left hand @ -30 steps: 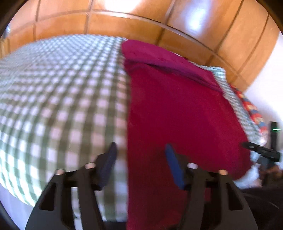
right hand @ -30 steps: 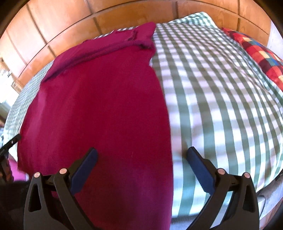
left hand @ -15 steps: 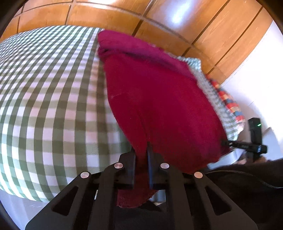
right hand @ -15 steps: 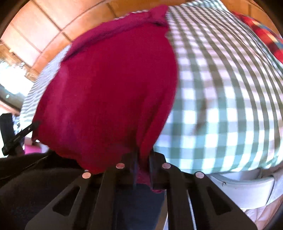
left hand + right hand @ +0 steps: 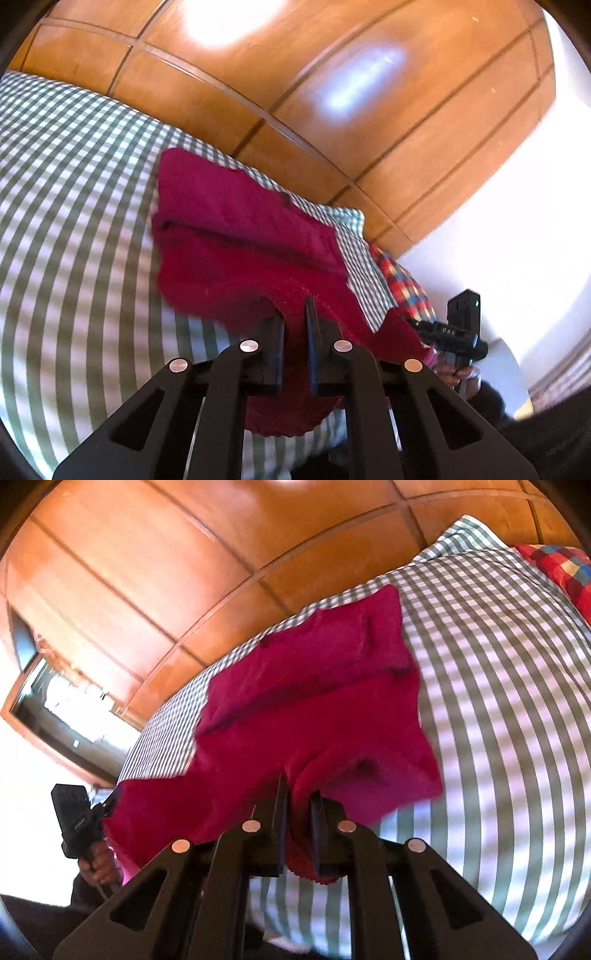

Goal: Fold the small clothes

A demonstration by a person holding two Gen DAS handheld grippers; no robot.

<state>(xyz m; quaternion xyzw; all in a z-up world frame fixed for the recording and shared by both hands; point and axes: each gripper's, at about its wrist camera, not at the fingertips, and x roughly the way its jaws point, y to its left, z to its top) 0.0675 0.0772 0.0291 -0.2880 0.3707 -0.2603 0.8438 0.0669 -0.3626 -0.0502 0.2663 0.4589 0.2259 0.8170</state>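
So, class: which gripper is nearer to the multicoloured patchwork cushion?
Right. The right gripper is shut on the red garment's corner on the cushion's side. The left gripper is shut on the opposite corner, farther away.

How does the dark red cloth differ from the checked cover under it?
The red garment is plain and one colour; the bed cover is green and white checks. The garment is small, the cover far wider. The garment's near edge is lifted and pinched by the left gripper and right gripper; the cover lies flat, unheld. Both are soft fabric on the bed.
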